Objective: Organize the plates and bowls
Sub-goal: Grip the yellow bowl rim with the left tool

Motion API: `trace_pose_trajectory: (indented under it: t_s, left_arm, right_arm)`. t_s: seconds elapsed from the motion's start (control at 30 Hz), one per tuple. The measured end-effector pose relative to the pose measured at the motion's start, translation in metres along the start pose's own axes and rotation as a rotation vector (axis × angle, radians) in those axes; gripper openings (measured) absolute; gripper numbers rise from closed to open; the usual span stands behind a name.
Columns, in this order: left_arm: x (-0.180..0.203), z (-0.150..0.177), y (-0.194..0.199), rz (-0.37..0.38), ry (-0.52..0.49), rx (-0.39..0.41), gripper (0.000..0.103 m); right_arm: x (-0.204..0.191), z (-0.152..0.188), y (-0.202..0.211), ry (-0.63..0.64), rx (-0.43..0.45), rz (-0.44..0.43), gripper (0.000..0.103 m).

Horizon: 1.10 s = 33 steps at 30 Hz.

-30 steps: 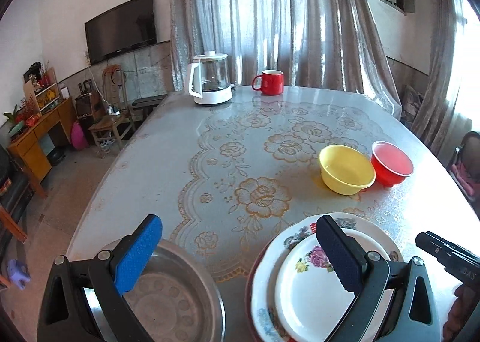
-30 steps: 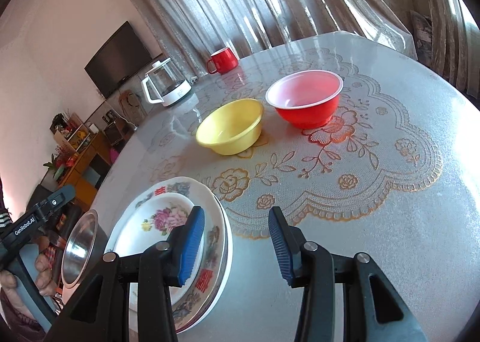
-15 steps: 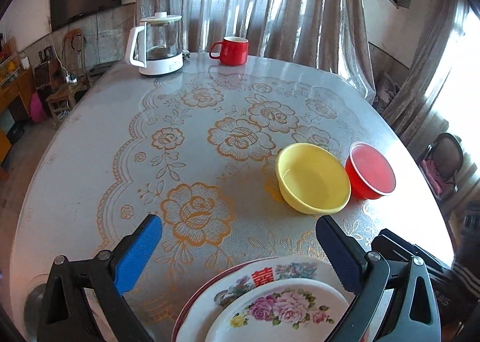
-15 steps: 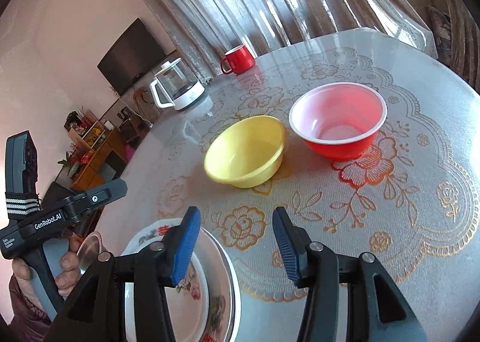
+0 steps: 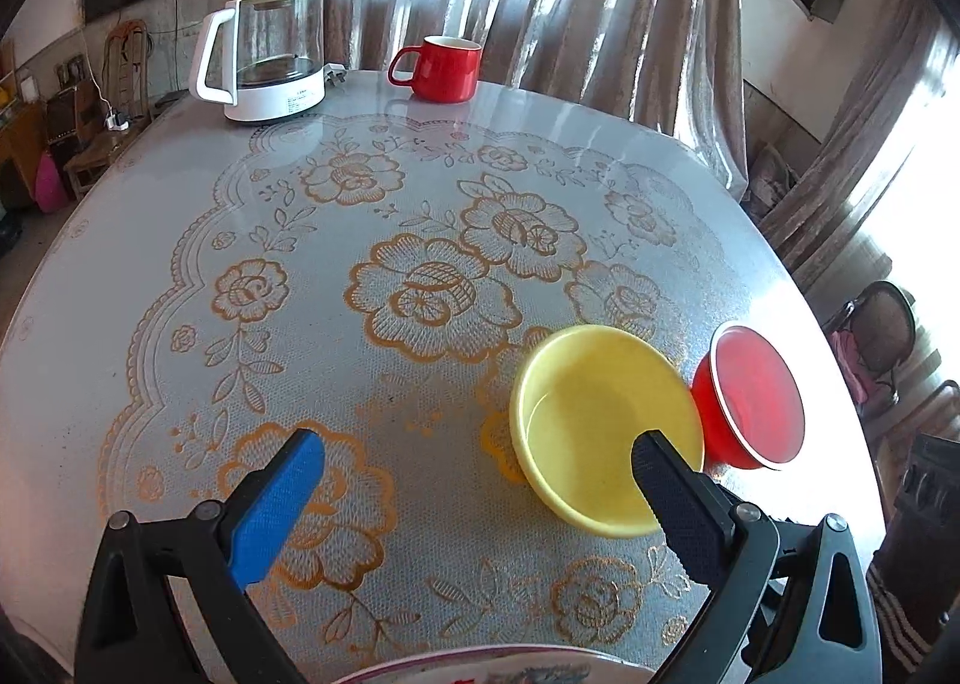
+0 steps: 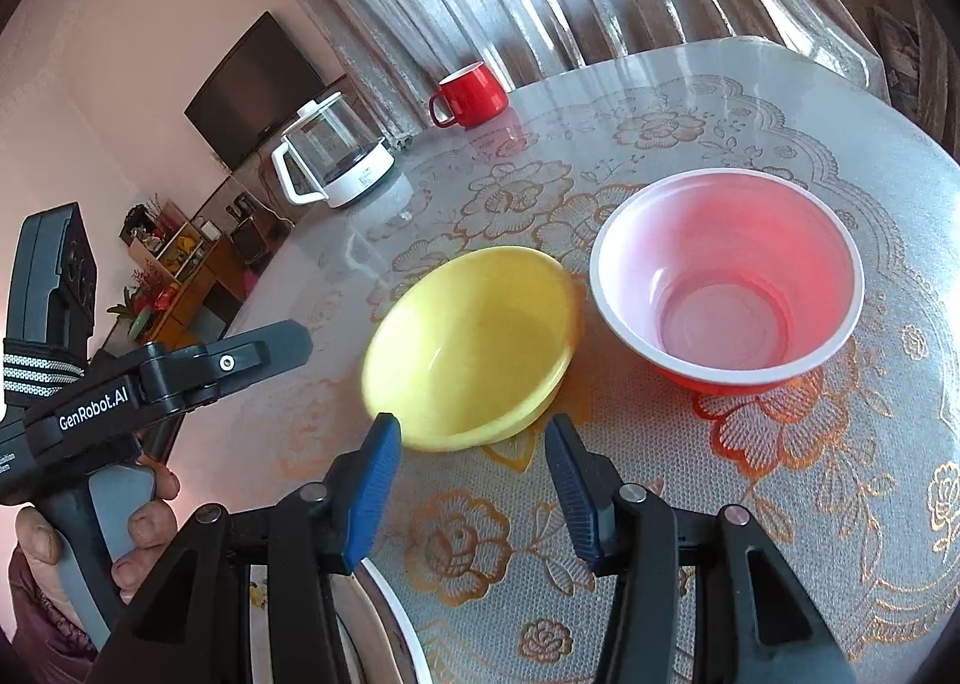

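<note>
A yellow bowl (image 5: 606,426) (image 6: 474,342) stands on the lace-patterned table beside a red bowl (image 5: 753,396) (image 6: 726,276) with a white inside. My left gripper (image 5: 474,474) is open and empty; its right finger overlaps the yellow bowl's near rim in this view. My right gripper (image 6: 474,444) is also open and empty, hovering just in front of the yellow bowl. The rim of a floral plate stack (image 5: 480,669) (image 6: 396,618) shows at the bottom edge. In the right wrist view a hand holds the left gripper's body (image 6: 150,378) at the left.
A glass kettle on a white base (image 5: 270,60) (image 6: 336,156) and a red mug (image 5: 441,69) (image 6: 471,93) stand at the table's far edge, before grey curtains. A chair (image 5: 882,336) sits past the right edge. A shelf and TV are on the left wall.
Both grippers have moved forward over the table toward the bowls, which now look larger. The steel bowl has left the left wrist view, and the plate stack has slid to the bottom edge.
</note>
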<state>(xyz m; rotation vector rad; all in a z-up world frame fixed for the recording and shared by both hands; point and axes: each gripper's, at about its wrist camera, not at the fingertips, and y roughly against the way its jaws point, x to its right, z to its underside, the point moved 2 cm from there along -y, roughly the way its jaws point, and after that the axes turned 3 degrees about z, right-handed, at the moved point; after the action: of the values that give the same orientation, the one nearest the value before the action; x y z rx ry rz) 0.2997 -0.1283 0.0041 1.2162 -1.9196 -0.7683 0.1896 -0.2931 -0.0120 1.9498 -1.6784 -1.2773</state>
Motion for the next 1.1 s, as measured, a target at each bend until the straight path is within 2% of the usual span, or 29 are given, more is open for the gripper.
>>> trace_pose_trajectory:
  t_s: [0.23,0.43,0.5,0.57,0.63,0.67,0.73,1.0,1.1]
  left_arm:
    - [0.001,-0.007,-0.024,0.060,0.073,-0.057,0.102]
    - [0.010,-0.009,-0.037,0.123,0.103,-0.091,0.093]
    - [0.012,-0.008,-0.042,0.127,0.099,-0.108,0.086]
    - [0.013,-0.007,-0.044,0.144,0.104,-0.118,0.069]
    - [0.015,-0.006,-0.044,0.149,0.100,-0.125,0.065]
    - [0.016,-0.005,-0.044,0.147,0.092,-0.121,0.054]
    - [0.018,-0.003,-0.044,0.140,0.076,-0.131,0.046]
    - [0.021,0.009,-0.037,0.141,0.036,-0.127,0.046]
    - [0.024,0.010,-0.034,0.115,0.011,-0.111,0.046]
  right_arm:
    - [0.004,-0.005,-0.010,0.004,-0.012,0.010,0.050]
    - [0.007,-0.007,-0.020,0.001,-0.025,0.020,0.050]
    - [0.008,-0.007,-0.023,-0.002,-0.027,0.024,0.050]
    - [0.008,-0.008,-0.024,0.005,-0.028,0.028,0.050]
    - [0.008,-0.008,-0.024,0.010,-0.024,0.039,0.050]
    - [0.008,-0.008,-0.025,0.015,-0.022,0.045,0.050]
    - [0.007,-0.008,-0.026,0.030,-0.022,0.059,0.050]
    - [0.001,-0.007,-0.024,0.057,-0.021,0.060,0.047]
    - [-0.001,-0.007,-0.024,0.070,-0.016,0.077,0.043]
